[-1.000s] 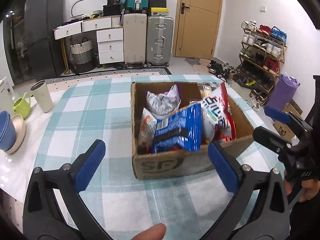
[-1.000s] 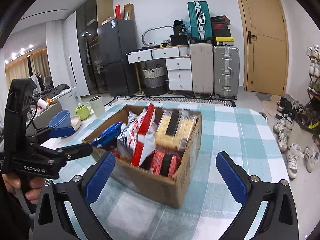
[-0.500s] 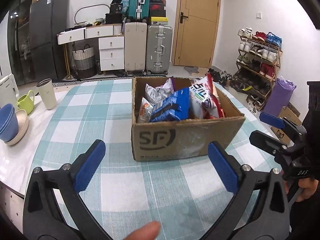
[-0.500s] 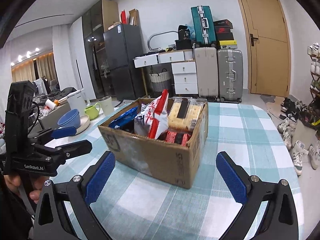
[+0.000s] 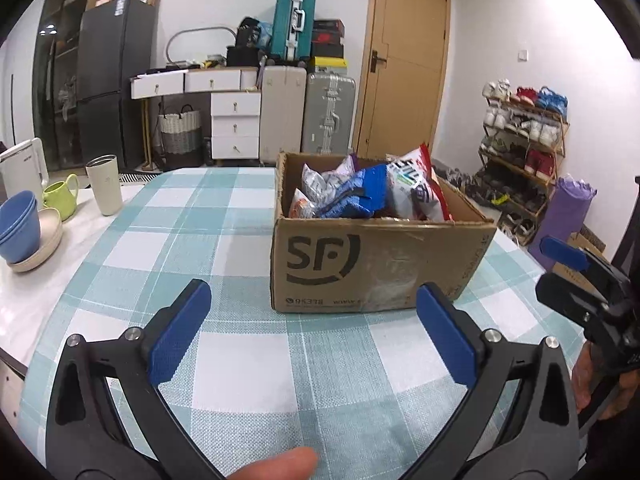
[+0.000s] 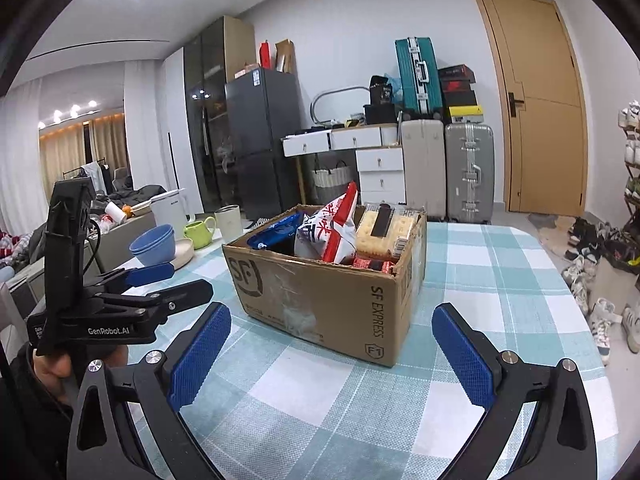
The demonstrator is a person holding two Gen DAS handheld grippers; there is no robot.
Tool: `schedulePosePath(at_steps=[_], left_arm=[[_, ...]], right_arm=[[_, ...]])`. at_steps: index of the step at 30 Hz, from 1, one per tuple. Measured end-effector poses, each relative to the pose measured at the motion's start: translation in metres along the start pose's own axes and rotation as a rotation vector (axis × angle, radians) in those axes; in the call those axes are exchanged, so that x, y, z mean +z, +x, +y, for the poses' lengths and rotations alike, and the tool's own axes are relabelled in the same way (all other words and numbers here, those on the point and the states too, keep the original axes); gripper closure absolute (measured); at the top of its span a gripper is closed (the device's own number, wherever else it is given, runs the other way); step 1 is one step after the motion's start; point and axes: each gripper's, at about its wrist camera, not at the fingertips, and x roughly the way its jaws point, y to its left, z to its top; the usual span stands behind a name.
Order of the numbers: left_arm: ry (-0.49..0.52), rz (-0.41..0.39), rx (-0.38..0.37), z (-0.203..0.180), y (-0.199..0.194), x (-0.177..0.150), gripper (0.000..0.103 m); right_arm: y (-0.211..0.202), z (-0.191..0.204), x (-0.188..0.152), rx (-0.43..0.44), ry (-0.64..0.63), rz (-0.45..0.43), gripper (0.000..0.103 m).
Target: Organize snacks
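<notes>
A brown SF cardboard box [image 5: 360, 264] stands on the checked tablecloth [image 5: 224, 220]; it also shows in the right wrist view [image 6: 320, 300]. It holds several snack bags: a blue bag [image 5: 352, 196], a red and white bag [image 5: 416, 184], a silver bag [image 5: 320, 180], and a cracker pack [image 6: 386, 226]. My left gripper [image 5: 312, 328] is open and empty, low over the cloth in front of the box. My right gripper [image 6: 332, 352] is open and empty, near the box's front right corner. Each gripper shows in the other's view, the left [image 6: 152, 280] and the right [image 5: 568, 268].
Blue bowls [image 5: 18, 224] stacked in a beige dish, a green mug [image 5: 60, 196], a beige tumbler [image 5: 105, 184] and a white kettle [image 5: 22, 164] stand on the table's left side. Suitcases [image 5: 328, 112], drawers and a shoe rack [image 5: 520, 140] line the room behind.
Both grippers have dropped lower and tilted level, so the box is seen from the side instead of from above. Both stay open and empty. The box has not moved.
</notes>
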Motion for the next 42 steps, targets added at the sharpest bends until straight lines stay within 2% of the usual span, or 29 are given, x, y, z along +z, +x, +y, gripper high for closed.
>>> schedulePosePath(at_steps=[10,18,42], left_arm=[[0.016,-0.052,0.028,0.001,0.008,-0.004,0.001],[0.009,-0.039,0.039,0.003,0.012,-0.004,0.001],[0.009,-0.038,0.05,0.001,0.018,-0.007,0.001]], right_arm=[[-0.009,-0.001,-0.003,-0.048,-0.009,-0.067,0.001],[-0.007,0.009,-0.005,-0.065,-0.057,-0.061,0.001],[-0.007,0.007,-0.005,-0.06,-0.039,-0.061,0.0]])
